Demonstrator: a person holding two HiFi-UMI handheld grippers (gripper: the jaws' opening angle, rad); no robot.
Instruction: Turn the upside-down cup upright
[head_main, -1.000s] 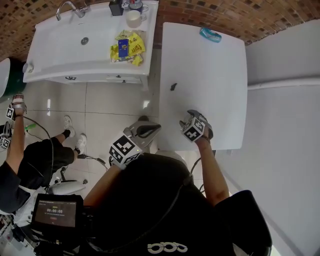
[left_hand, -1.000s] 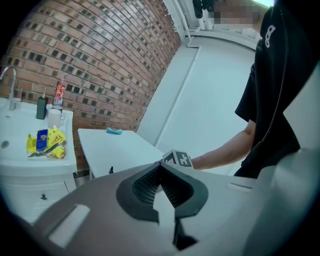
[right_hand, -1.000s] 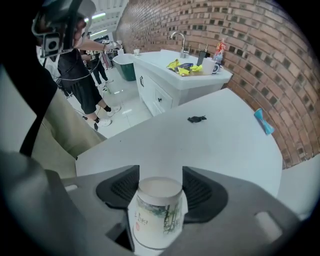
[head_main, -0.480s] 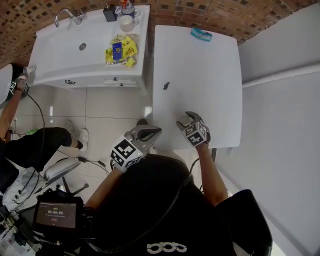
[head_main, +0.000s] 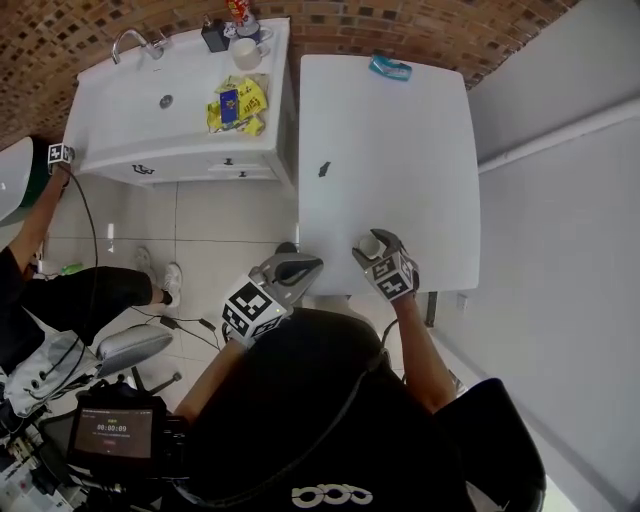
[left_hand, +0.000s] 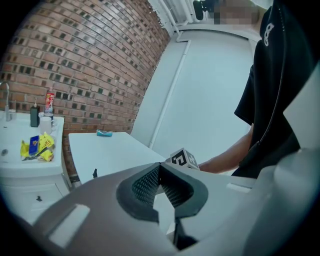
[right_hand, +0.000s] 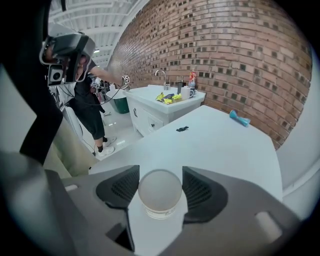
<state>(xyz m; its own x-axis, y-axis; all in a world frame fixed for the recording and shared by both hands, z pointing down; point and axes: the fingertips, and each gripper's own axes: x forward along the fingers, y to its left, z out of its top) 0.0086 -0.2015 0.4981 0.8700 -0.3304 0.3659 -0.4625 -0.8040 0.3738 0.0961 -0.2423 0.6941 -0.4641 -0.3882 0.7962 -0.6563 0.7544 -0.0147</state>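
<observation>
The right gripper (right_hand: 160, 176) has moved up to the upside-down cup (right_hand: 159, 197), which now sits base-up between its parted jaws, not yet clamped. The grasp looks next. Beyond stretches the table (right_hand: 220, 145). Off left, the left gripper (left_hand: 159, 172) is closed and empty.

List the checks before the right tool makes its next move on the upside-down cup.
1. Cup upright: not ok. The cup stands base-up on the table.
2. Cup centred in the right tool: ok. One jaw stands on each side of it.
3. Firm grip on the cup: cannot tell. The pads line up with its sides, but contact is unclear.
4. Left tool out of the way: ok. Its jaws are together and empty, and it is off the table.
5. Room to turn the cup: ok. The small black object and the blue object lie far from it.
</observation>
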